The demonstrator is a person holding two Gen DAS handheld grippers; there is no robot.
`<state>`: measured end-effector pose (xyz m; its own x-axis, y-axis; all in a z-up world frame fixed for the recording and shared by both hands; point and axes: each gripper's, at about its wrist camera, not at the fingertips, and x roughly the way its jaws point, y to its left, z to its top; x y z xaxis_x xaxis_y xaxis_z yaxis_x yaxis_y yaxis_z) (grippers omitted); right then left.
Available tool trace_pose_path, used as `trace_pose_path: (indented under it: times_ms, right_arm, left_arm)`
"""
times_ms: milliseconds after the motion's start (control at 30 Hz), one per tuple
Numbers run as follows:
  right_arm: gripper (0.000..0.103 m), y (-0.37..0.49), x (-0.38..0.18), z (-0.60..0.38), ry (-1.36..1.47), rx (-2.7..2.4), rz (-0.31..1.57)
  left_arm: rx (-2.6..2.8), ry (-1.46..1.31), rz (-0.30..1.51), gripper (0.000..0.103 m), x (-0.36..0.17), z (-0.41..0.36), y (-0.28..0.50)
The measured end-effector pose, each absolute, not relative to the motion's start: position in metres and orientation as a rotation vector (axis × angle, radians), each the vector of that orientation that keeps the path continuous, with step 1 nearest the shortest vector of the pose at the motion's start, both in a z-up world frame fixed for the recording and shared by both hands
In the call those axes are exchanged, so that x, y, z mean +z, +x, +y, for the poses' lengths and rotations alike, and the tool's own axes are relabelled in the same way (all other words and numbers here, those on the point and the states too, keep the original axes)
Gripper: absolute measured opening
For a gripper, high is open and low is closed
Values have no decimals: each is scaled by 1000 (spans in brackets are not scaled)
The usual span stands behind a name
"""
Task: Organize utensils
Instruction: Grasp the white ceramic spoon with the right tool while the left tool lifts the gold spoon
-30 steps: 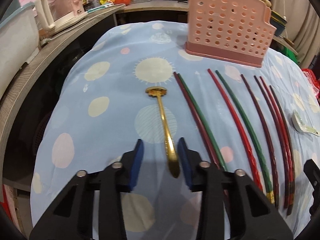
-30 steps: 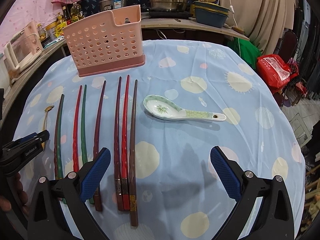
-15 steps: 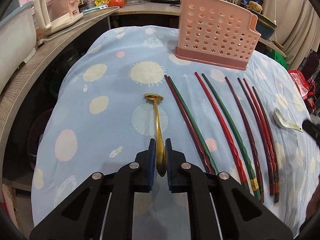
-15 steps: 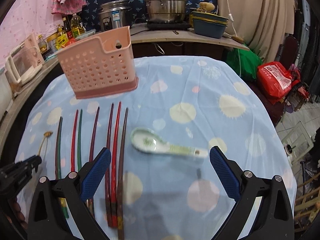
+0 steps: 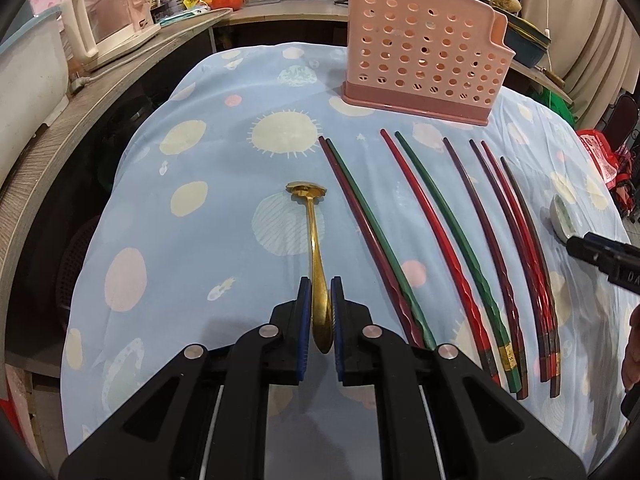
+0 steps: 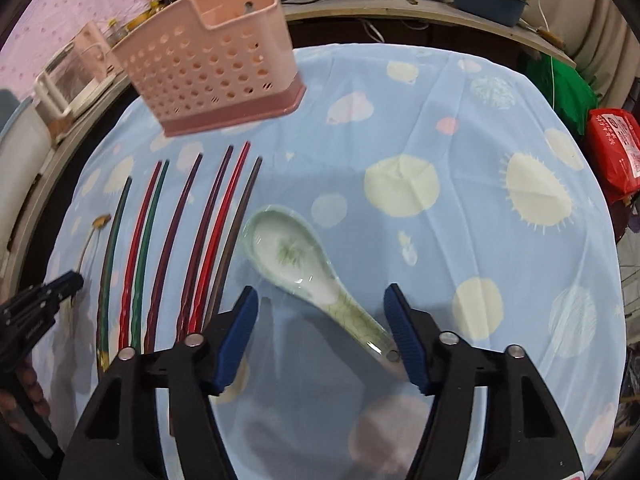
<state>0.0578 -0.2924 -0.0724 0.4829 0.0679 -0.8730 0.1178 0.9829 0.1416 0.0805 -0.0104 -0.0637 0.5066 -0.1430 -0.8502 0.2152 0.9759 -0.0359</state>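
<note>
blue spotty tablecloth (image 5: 192, 168) covers the table. near the pink basket (image 5: 424, 60) lie 8 chopsticks (image 5: 440, 220). the left gripper (image 5: 320, 292) pinches the gold spoon (image 5: 314, 240). the right gripper (image 6: 320, 304) is wide around the white spoon (image 6: 296, 260).

Gold spoon (image 5: 316, 240) flat, apparently gripped

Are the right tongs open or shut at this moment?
Open. The right tongs stand wide apart around the ceramic spoon; its handle end lies by one pad, not clamped.
</note>
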Motion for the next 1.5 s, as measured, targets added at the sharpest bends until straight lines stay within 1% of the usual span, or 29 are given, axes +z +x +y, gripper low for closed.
trace_pose_path:
  times_ms: [100, 167, 233, 367, 433, 500, 667, 800, 1167, 1200, 1233, 1300, 1500]
  right_arm:
    - [44, 50, -75, -287, 188, -27, 1079]
    - [38, 46, -75, -284, 189, -34, 1076]
    - [29, 44, -76, -285, 207, -38, 1077]
    - [25, 42, -77, -288, 231, -56, 1073]
    - [18, 40, -76, -289, 246, -61, 1073]
    - [14, 39, -77, -290, 266, -60, 1078]
    - [13, 34, -77, -289, 306, -53, 1073]
    - [23, 30, -76, -293, 372, -52, 1065]
    - [23, 26, -68, -304, 477, -34, 1048]
    - [21, 26, -68, -305, 490, -33, 1046]
    - [14, 26, -68, -306, 499, -32, 1046]
    - [12, 27, -70, -306, 496, -40, 1053]
    - [11, 19, -63, -298, 475, -45, 1036]
  left_arm:
    - [-222, 79, 1018, 10, -64, -12, 79]
    - [-225, 80, 1016, 10, -64, -12, 78]
    - [-227, 79, 1015, 9, -63, -12, 76]
    - [-229, 77, 1011, 9, -61, -10, 73]
    - [-231, 75, 1010, 9, -60, -9, 73]
    - [-233, 72, 1009, 9, -59, -9, 72]
    - [-238, 71, 1006, 9, -58, -7, 69]
    - [-241, 69, 1008, 9, -58, -7, 69]
    - [-252, 59, 1019, 9, -60, -6, 71]
    - [-256, 52, 1024, 9, -60, -5, 71]
    - [-258, 48, 1027, 9, -61, -5, 71]
    - [-259, 47, 1029, 9, -61, -4, 70]
    - [-275, 33, 1024, 9, -56, 1, 67]
